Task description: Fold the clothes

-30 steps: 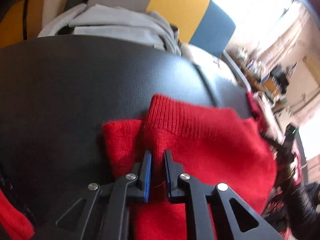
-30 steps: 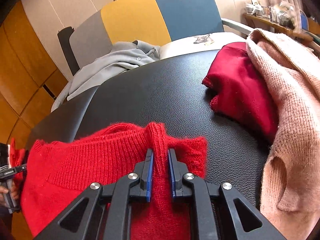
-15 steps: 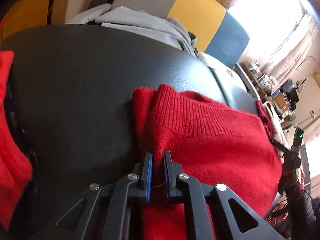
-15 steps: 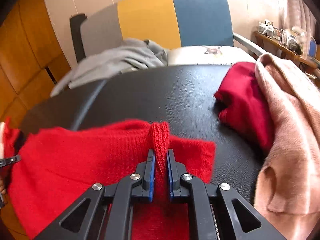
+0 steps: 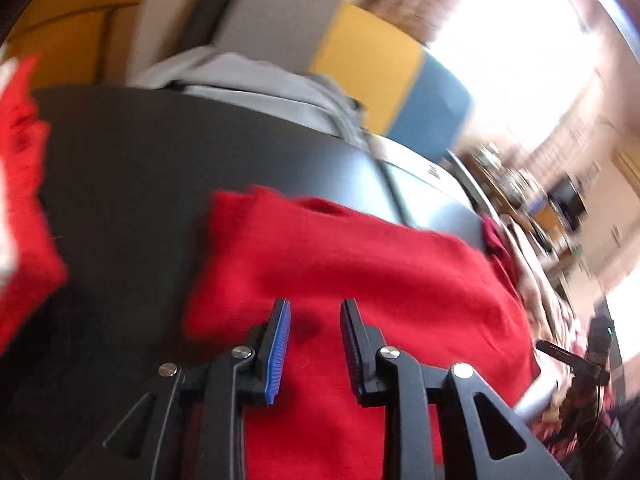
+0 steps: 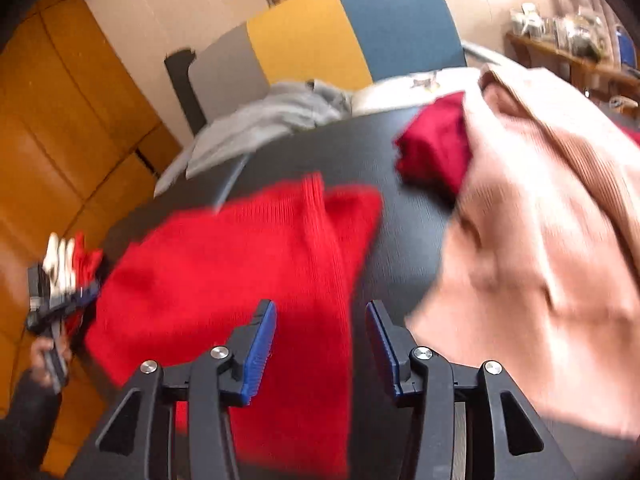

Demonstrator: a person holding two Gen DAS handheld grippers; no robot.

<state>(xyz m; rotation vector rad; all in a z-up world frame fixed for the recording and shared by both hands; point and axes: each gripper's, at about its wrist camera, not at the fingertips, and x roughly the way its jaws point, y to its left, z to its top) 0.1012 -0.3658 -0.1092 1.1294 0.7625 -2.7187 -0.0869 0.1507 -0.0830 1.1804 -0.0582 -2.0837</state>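
Release is what is happening on both sides: half a second ago each gripper was pinching a ridge of the red sweater (image 6: 224, 272), and now both sets of fingers are standing apart with nothing between them. The left gripper (image 5: 314, 318) is hanging open just above the knit, its blue pads clear of the cloth; the right gripper (image 6: 320, 320) is gaping wider, the sweater's right edge running under its gap. Both views are smearing with motion, so the hands are probably pulling back.

The red sweater is lying on the black tabletop (image 6: 352, 148) as a compact doubled slab, a ribbed band (image 6: 320, 216) showing along the top layer near its far right corner. That suggests one fold is being set down. Whether more folds are needed is not something these pictures are settling, since the near part of the garment is hiding beneath the grippers.

Beside it on the right, a dark red garment (image 6: 436, 148) and a pink knit (image 6: 540, 220) are sitting in a heap. A grey garment (image 6: 272, 116) is lying beyond the tabletop's far edge.
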